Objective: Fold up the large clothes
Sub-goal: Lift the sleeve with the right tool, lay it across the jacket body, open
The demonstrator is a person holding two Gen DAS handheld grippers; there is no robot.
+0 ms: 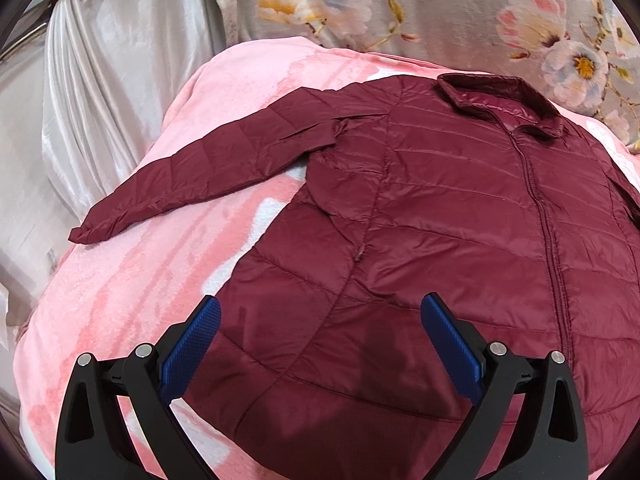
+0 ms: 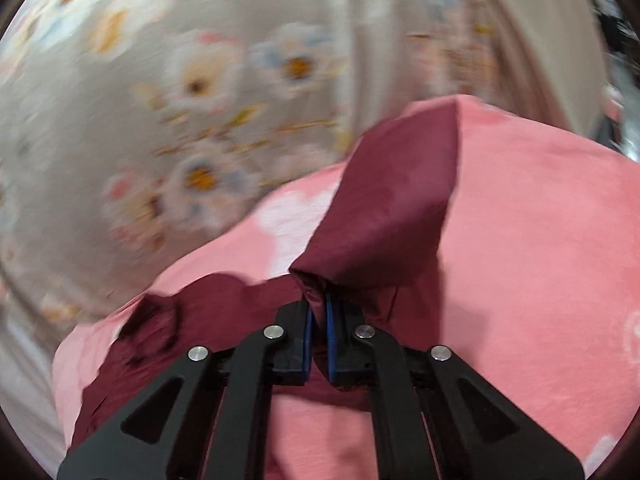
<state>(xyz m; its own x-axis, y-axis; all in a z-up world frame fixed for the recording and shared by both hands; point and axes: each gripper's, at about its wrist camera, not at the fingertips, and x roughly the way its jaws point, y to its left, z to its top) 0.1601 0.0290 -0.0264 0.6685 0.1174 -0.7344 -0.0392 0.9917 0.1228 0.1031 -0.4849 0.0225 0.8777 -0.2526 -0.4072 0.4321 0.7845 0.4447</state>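
A maroon quilted jacket (image 1: 440,208) lies front up and zipped on a pink blanket (image 1: 132,280), collar at the far side. One sleeve (image 1: 208,168) stretches out to the left. My left gripper (image 1: 320,312) hovers open over the jacket's lower hem area, nothing between its blue pads. In the blurred right wrist view my right gripper (image 2: 318,304) is shut on the jacket's other sleeve (image 2: 392,208), whose cuff end is pinched between the blue pads and lifted off the blanket (image 2: 540,260).
A grey cloth with a flower print (image 1: 440,8) hangs behind the bed, and a silvery satin drape (image 1: 120,60) falls at the left. The pink blanket drops away at its left edge.
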